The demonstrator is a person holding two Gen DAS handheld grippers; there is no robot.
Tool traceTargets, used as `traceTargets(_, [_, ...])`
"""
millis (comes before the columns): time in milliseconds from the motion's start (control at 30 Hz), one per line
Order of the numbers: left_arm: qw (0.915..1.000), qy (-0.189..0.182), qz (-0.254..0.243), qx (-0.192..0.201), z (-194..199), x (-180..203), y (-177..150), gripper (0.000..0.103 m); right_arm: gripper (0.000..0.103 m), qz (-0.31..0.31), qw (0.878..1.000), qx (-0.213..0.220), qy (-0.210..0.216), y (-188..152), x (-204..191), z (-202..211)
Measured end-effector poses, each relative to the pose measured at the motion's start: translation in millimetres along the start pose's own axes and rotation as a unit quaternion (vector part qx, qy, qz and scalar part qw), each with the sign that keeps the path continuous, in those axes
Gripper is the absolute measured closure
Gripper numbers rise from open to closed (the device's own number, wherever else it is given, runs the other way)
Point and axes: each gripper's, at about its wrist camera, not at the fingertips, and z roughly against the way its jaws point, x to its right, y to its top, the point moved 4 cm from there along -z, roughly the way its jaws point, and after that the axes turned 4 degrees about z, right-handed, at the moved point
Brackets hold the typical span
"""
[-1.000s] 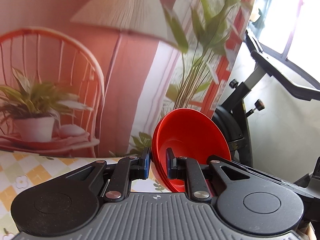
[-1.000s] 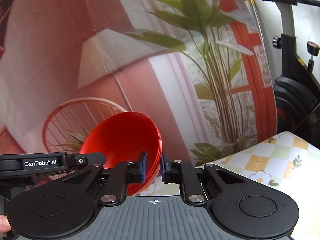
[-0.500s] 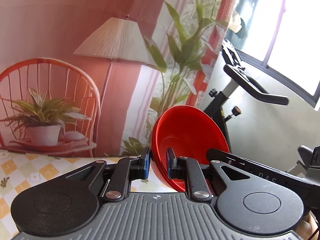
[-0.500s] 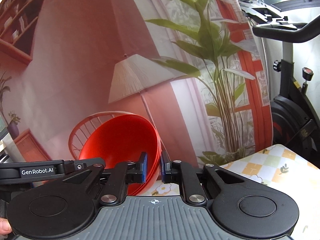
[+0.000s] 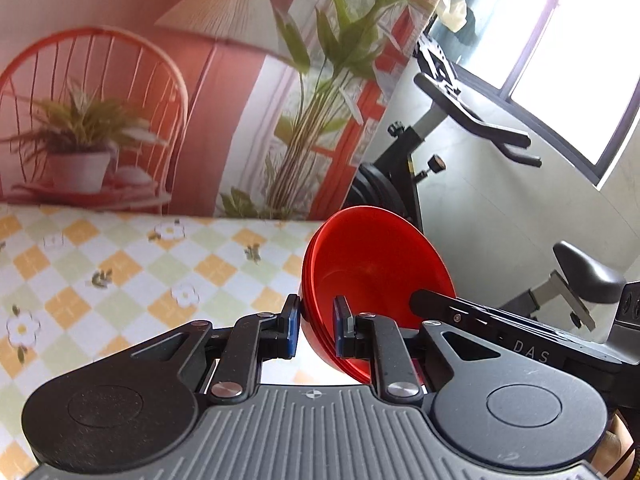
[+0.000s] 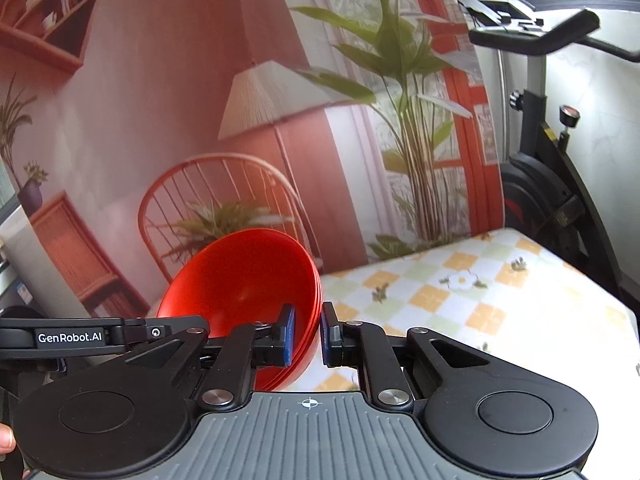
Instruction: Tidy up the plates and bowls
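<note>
The red bowls [image 5: 376,280] are a small stack, held up in the air over the checked tablecloth [image 5: 120,272]. The left gripper [image 5: 316,330] pinches one side of the rim and the right gripper [image 6: 307,334] pinches the other side. To do this well, I think both should squeeze evenly and go down together, keeping the stack level. One gripper says "GenRobot.AI", the other "DAS".

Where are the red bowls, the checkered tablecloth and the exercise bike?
red bowls [image 5: 372,268]: left wrist view, inner wall of the top bowl.
checkered tablecloth [image 6: 480,300]: right wrist view, bare patterned surface.
exercise bike [image 5: 472,114]: left wrist view, handlebar.
</note>
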Motion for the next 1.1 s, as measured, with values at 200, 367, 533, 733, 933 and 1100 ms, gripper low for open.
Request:
traceTargets(200, [0.9993, -0.004, 0.015, -0.033, -3.4, -5.5, -43.6, 0.085, 0.09, -0.013, 0.999, -0.034, -0.008, -42.5, 8.0, 11.1])
traceTargets(367, [0.9969, -0.004, 0.036, -0.07, -18.7, -14.1, -78.2, 0.085, 0.09, -0.028, 0.997, -0.071, -0.025, -76.4, 19.7, 8.3])
traceTargets(533, [0.9936, -0.001, 0.062, -0.094, -31.4, -25.0, -102.5, 0.085, 0.09, -0.037, 0.994, -0.103, -0.032, -105.3, 27.2, 3.3])
traceTargets(733, [0.9918, 0.012, 0.063, -0.11, -41.3, -30.9, -116.4, 0.085, 0.09, -0.059, 0.99, -0.127, -0.034, -136.5, 34.2, -6.4])
traceTargets(933, [0.9886, 0.021, 0.076, -0.128, -51.0, -40.8, -131.3, 0.085, 0.09, -0.09, 0.985, -0.141, -0.03, -153.3, 41.3, -14.6])
traceTargets(1100, [0.9893, 0.038, 0.062, -0.126, -55.0, -41.4, -133.5, 0.085, 0.09, -0.093, 0.984, -0.148, -0.032, -160.9, 40.8, -21.5])
